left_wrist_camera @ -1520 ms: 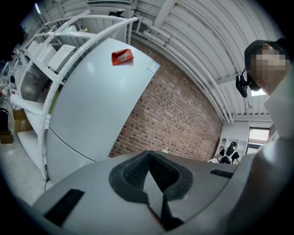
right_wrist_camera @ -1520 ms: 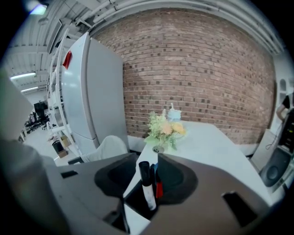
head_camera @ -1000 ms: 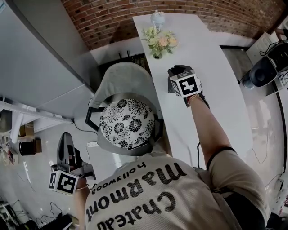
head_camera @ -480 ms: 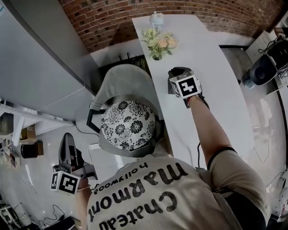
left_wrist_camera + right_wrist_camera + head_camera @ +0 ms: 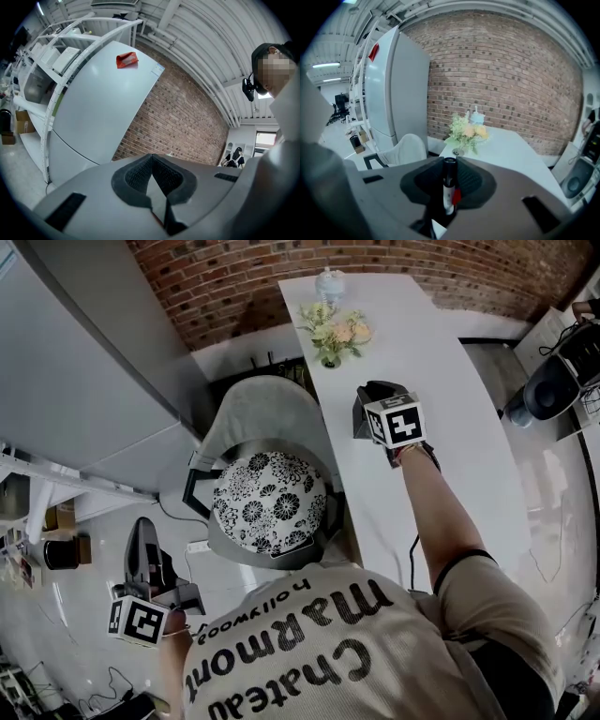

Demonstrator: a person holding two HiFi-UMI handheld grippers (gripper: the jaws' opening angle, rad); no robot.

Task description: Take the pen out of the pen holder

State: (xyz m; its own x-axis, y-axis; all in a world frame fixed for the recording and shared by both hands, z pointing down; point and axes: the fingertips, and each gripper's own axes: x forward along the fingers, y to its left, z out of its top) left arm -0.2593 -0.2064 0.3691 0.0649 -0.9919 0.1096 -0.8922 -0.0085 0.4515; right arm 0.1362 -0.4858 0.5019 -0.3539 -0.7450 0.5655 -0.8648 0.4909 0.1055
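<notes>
The right gripper point(image 5: 449, 164) hangs over the white table point(image 5: 450, 362), jaws closing on a black pen point(image 5: 448, 187); the pen stands upright between the ribbed pads, which lie against both its sides; its barrel carries a white label with a red patch, the print too small to read; what its lower end stands in is hidden by the gripper body. Farther along the table a small vase point(image 5: 328, 358) holds a bunch of pale flowers point(image 5: 335, 329); beyond it, near the brick wall, stands a pale bottle point(image 5: 328, 279), its contents unclear. The left gripper point(image 5: 153, 161) is held low beside the person, well apart from the table, jaws pressed together with nothing between them. The person's shirt point(image 5: 319, 652) reads "Chateau Marmont" with "hollywood" in smaller letters; a red tag point(image 5: 126, 60) sits on the grey cabinet point(image 5: 103, 108), its wording illegible.
</notes>
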